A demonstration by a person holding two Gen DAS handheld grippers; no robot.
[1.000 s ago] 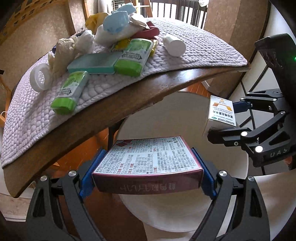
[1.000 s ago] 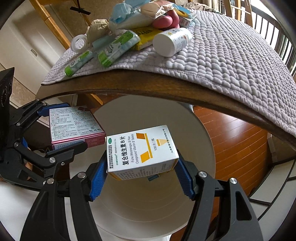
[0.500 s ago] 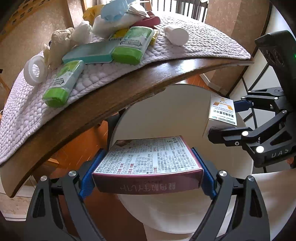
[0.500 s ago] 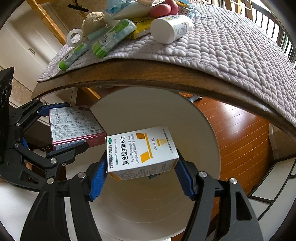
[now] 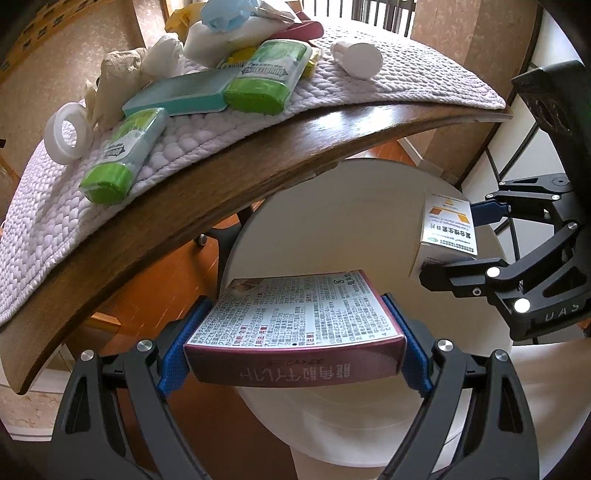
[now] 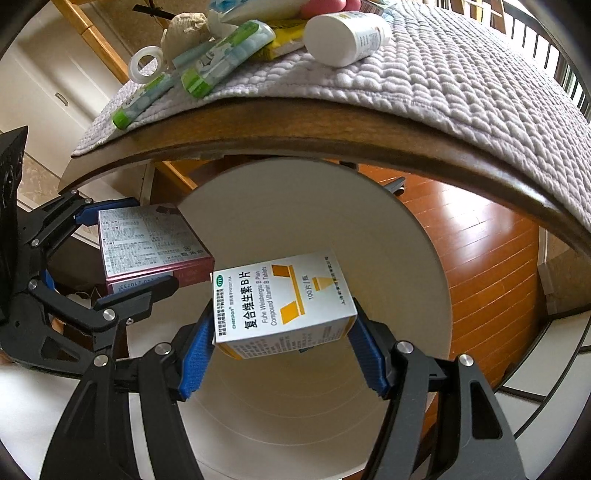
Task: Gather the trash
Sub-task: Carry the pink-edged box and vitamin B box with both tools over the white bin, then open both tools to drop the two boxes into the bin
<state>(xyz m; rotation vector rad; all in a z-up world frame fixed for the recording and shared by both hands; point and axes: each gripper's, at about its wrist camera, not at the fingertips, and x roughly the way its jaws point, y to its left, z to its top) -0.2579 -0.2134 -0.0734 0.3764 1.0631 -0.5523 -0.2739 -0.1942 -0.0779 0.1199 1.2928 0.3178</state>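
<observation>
My left gripper (image 5: 295,339) is shut on a flat pink medicine box (image 5: 295,325) and holds it over the open mouth of a round cream bin (image 5: 343,229). My right gripper (image 6: 282,334) is shut on a white and yellow vitamin box (image 6: 280,299), also over the bin (image 6: 399,258). In the left wrist view the right gripper (image 5: 461,240) shows at the right with its white box (image 5: 448,229). In the right wrist view the left gripper (image 6: 122,251) sits at the left with the pink box (image 6: 147,243).
Above the bin runs a wooden table edge (image 5: 221,177) under a quilted lilac mat (image 5: 388,81). On the mat lie green gum packs (image 5: 122,155), a teal case (image 5: 184,92), a white tape ring (image 5: 68,136), a white bottle (image 6: 347,35), crumpled tissues (image 5: 118,74). Wood floor (image 6: 491,258) lies right.
Both grippers have sunk toward the bin with their boxes. The table edge and mat have risen in both views. The grips are unchanged.
</observation>
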